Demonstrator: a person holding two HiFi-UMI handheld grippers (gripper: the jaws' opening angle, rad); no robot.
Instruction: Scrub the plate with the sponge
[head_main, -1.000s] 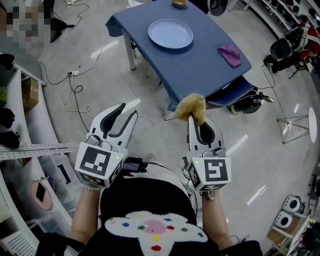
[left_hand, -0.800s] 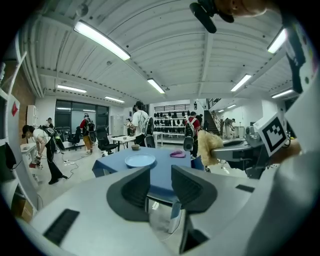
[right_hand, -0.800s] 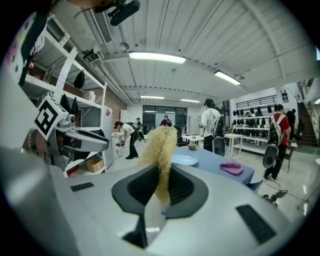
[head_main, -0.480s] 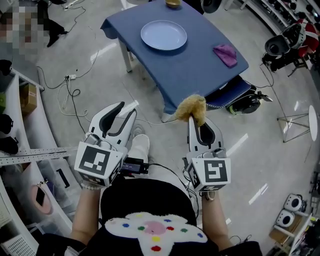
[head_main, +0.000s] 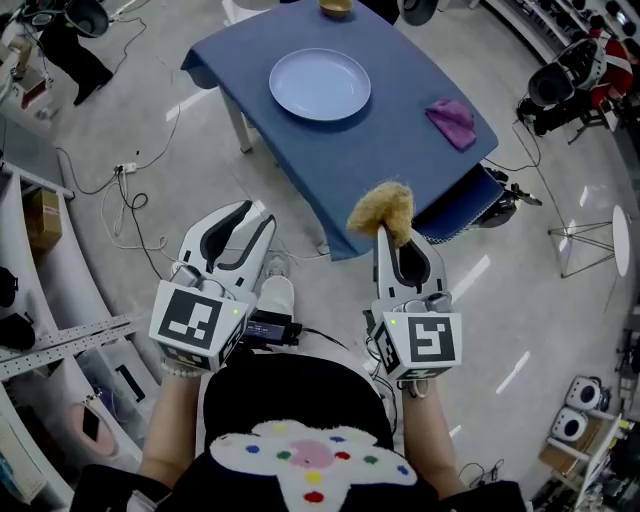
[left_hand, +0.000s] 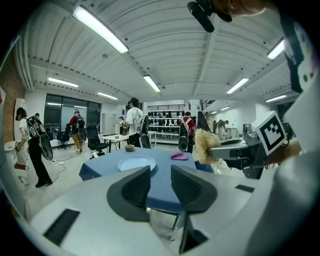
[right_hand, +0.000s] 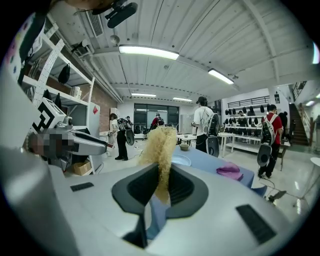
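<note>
A pale blue plate (head_main: 320, 84) lies on the blue-covered table (head_main: 380, 150) ahead of me; it also shows beyond the jaws in the left gripper view (left_hand: 136, 163). My right gripper (head_main: 384, 233) is shut on a tan fuzzy sponge (head_main: 383, 210), held in the air short of the table's near edge. In the right gripper view the sponge (right_hand: 159, 150) stands pinched between the jaws (right_hand: 161, 186). My left gripper (head_main: 251, 221) hangs open over the floor with nothing between its fingers (left_hand: 160, 186).
A purple cloth (head_main: 453, 121) lies at the table's right side, a small bowl (head_main: 336, 8) at its far edge. Cables (head_main: 130, 190) trail on the floor at left. Shelving (head_main: 40, 330) stands at left. Several people stand in the background (left_hand: 134, 120).
The table and plate have drawn closer and shifted left in the head view. Both grippers keep their pose, the sponge still held in the right one.
</note>
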